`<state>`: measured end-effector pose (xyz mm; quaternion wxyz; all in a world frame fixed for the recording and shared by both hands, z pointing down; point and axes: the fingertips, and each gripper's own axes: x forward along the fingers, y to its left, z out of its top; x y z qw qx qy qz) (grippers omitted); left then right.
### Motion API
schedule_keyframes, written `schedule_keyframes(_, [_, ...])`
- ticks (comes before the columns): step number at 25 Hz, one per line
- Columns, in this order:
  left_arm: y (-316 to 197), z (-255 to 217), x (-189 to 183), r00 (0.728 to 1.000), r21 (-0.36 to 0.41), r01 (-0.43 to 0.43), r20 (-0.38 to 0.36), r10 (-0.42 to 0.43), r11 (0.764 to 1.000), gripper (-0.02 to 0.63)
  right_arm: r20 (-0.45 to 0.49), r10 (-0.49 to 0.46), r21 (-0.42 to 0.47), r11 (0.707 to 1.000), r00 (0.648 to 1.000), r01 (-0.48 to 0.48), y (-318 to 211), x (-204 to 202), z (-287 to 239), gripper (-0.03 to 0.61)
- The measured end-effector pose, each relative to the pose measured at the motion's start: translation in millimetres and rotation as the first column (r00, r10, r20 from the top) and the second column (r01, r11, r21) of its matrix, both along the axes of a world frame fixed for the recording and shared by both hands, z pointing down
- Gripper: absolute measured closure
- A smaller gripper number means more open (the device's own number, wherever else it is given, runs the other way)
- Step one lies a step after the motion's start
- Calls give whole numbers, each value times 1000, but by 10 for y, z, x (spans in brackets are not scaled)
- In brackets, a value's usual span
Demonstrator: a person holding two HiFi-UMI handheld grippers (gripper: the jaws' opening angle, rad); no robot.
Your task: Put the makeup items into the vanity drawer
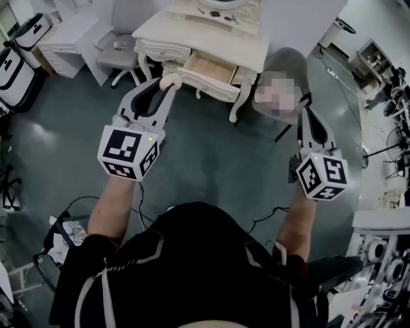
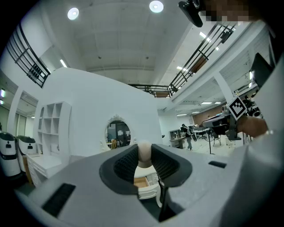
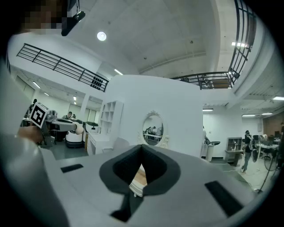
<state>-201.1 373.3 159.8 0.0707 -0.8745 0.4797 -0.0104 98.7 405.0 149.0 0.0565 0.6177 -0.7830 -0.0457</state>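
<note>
The white vanity (image 1: pixel 251 52) stands ahead of me with its wooden drawer (image 1: pixel 208 67) pulled open; small dark makeup items (image 1: pixel 215 13) lie on its top. My left gripper (image 1: pixel 168 84) is raised toward the drawer, shut on a beige makeup sponge (image 1: pixel 171 80). In the left gripper view the sponge (image 2: pixel 144 153) sits pinched between the ribbed pads of the left gripper (image 2: pixel 144 160), and the drawer (image 2: pixel 141 181) shows below it. My right gripper (image 1: pixel 305 111) hangs lower at the right, shut and empty. Past the right gripper (image 3: pixel 142 150) the drawer (image 3: pixel 140 177) is visible.
A grey chair (image 1: pixel 122 29) and a white cabinet (image 1: pixel 64 41) stand left of the vanity. Cables (image 1: pixel 262 218) trail over the dark floor. Stands and equipment (image 1: pixel 384 96) crowd the right side. The oval mirror (image 2: pixel 118 132) rises above the vanity.
</note>
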Motion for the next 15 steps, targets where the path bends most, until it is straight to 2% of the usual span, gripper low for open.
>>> schedule_keyframes(10, [108, 48, -75, 1000, -17, 10, -6, -10, 1000, 520, 20, 0, -4, 1000, 1000, 0, 76, -71, 34, 574])
schedule_keyframes(15, [167, 25, -151, 1000, -16, 12, -20, -13, 1000, 520, 43, -22, -39, 999, 999, 24, 111, -170, 108, 574])
